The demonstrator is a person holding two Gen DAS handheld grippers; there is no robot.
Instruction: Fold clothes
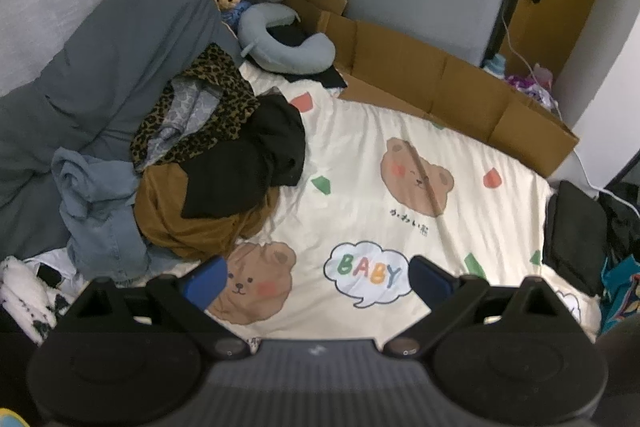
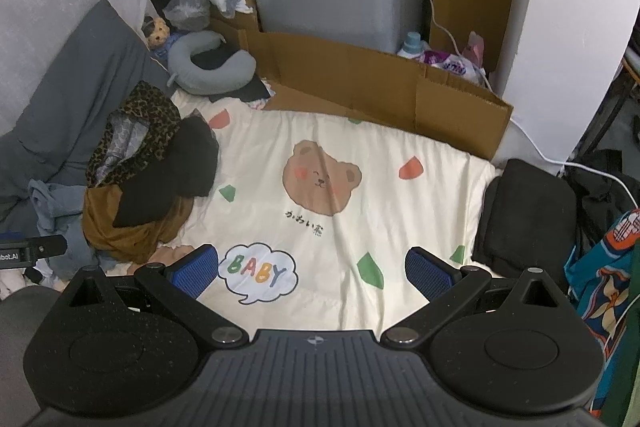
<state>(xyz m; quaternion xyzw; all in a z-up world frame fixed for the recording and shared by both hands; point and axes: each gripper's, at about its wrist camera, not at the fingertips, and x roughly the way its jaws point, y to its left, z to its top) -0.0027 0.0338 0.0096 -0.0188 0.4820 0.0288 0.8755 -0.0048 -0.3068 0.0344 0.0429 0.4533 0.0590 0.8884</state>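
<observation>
Left wrist view: the left gripper (image 1: 316,281) hangs with jaws apart and empty over a cream bear-print quilt (image 1: 460,211); a crumpled clothes pile (image 1: 208,167), leopard, black, mustard and denim, lies at its left. Right wrist view: the right gripper (image 2: 312,273) is spread wide and empty; folded black garment (image 2: 524,215) at the quilt's right edge, cardboard (image 2: 360,79) behind.

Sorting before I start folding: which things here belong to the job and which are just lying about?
For the job: clothes pile, with black garment, leopard-print piece, brown garment, denim; folded black item; bear-print blanket as folding surface.

Lying about: neck pillow, plush toy, cardboard, detergent bottle.
</observation>
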